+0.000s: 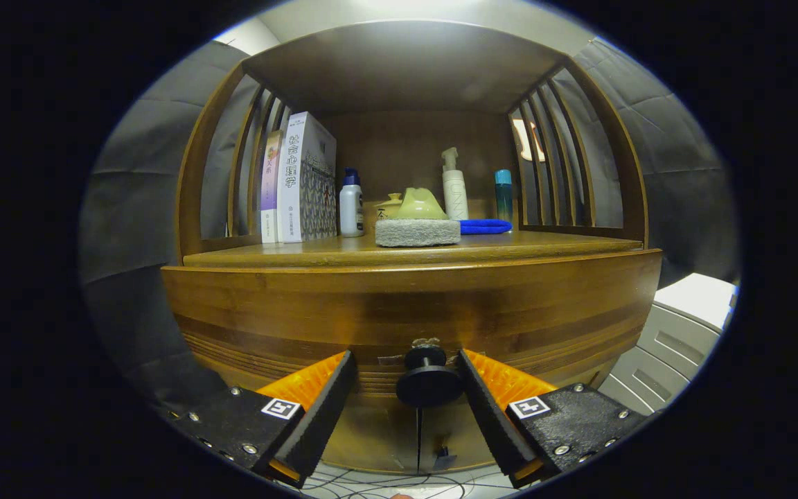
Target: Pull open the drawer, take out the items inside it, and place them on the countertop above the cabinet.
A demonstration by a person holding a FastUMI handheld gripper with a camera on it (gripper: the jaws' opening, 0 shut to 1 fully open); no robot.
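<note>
While the gripper (407, 395) faces the wooden cabinet (413, 312) head-on, its two fingers stand apart, one on each side of the black round drawer knob (429, 378). Knob sits in the gap between the fingers; right finger's inner face looks touching or just beside the knob's edge, left finger is clear of it. Not clamped.

Drawer front (406, 326) is flush with the cabinet body, closed. Contents not visible.

Countertop (544, 248) above the drawer carries, left to right:
- two upright books (298, 180) against the left slatted side, leaning on each other
- white bottle with blue cap (351, 204) just beside the books
- grey scrubbing pad with a pale green handle (418, 220) near the front edge, roughly in line with the knob
- small tan lidded jar (391, 204) behind the pad, partly hidden
- white pump bottle (454, 187) behind the pad on its right
- folded blue cloth (484, 226) lying flat just beside the pad
- teal-capped bottle (503, 194) at the back near the right slats

A wooden top panel roofs the shelf bay. Grey plastic drawer unit (676, 339) stands beside the cabinet on the right. Cables (399, 482) lie on the pale floor below the cabinet, between the fingers.
</note>
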